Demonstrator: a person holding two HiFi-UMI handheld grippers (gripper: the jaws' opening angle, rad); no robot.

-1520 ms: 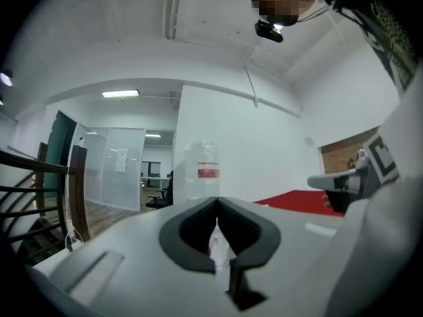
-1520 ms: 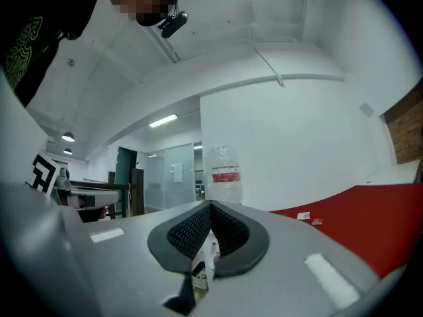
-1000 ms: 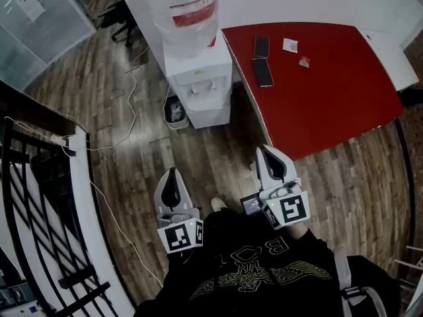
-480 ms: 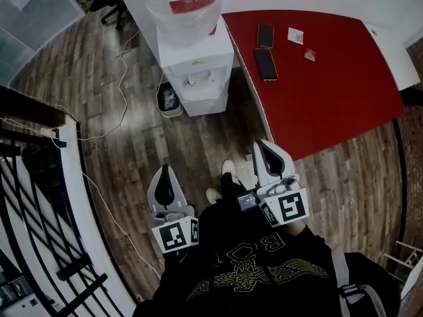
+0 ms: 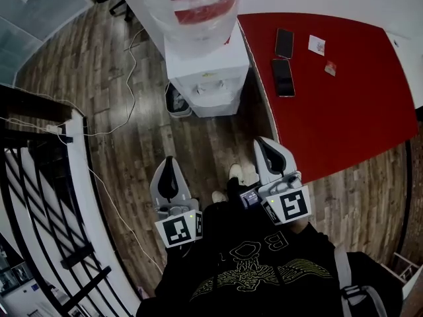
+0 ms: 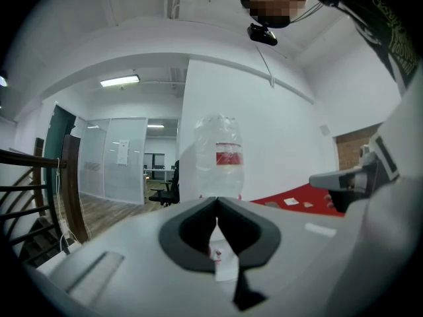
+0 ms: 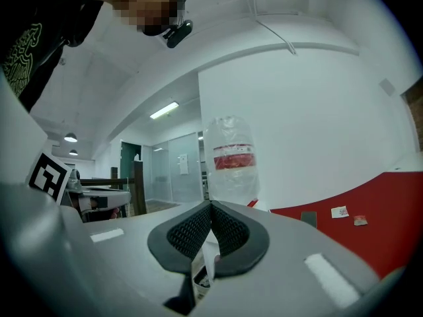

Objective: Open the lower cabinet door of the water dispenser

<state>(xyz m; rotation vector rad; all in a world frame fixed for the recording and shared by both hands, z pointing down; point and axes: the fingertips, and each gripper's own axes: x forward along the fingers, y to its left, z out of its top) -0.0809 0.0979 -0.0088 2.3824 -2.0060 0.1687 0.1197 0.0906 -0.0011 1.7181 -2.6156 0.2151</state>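
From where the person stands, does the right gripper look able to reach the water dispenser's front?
Probably not yet: the right gripper is apart from the water dispenser, though only bare wood floor lies between, so stepping closer should do.

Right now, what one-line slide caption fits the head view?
Person facing the water dispenser beside a red table, left gripper and right gripper both shut and empty, not yet touching it.

White water dispenser [image 5: 208,78] beside red table [image 5: 344,111], well apart from left hand-held gripper [image 5: 169,167] and right hand-held gripper [image 5: 266,149]
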